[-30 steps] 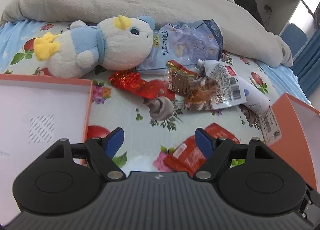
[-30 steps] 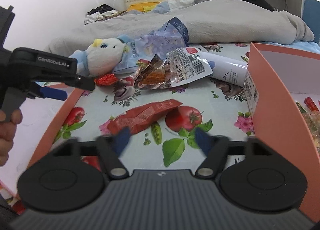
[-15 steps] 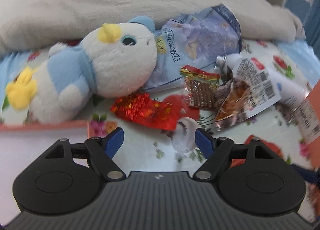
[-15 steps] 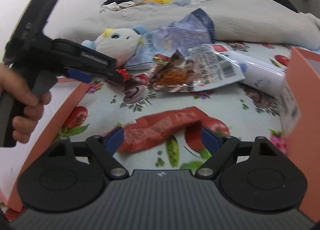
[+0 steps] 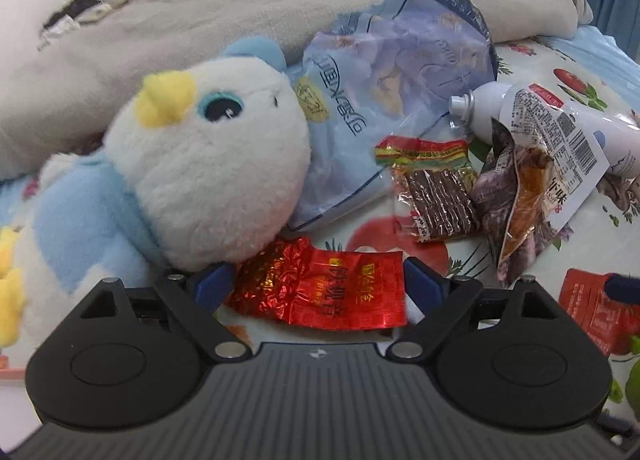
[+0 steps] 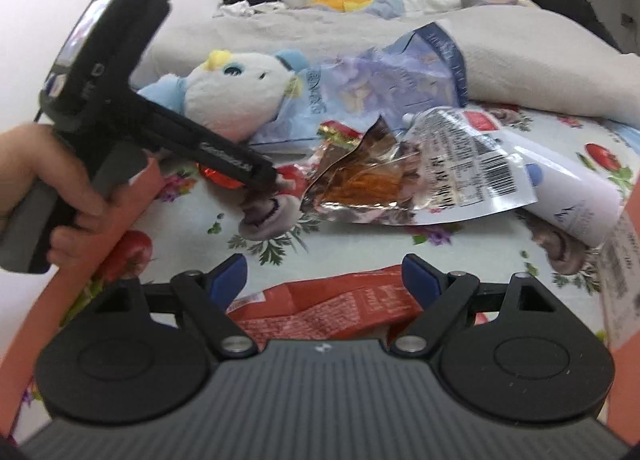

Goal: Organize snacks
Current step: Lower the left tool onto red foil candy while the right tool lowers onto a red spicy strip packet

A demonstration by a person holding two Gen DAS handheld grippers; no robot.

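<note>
plush toy (image 5: 192, 180) left, bottle (image 5: 560, 128) right — snack packets (image 5: 436, 188) between

The red packet (image 5: 324, 292) is crinkly glossy foil, super reflective. Plush penguin (image 5: 200, 176) is fuzzy, nubbly fleece, totally matt. The pale blue bag (image 5: 384, 100) looks like thin, wrinkled plastic film with a soft sheen. Grey blanket (image 5: 200, 20) is soft matt cloth. The left tool (image 5: 320, 284) is matt black plastic with a ribbed body and small shiny metal pins.

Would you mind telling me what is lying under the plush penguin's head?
The pale blue snack bag runs under the plush penguin on its right, and the shiny red packet tucks beneath its chin. How far either extends underneath is covered.
</note>
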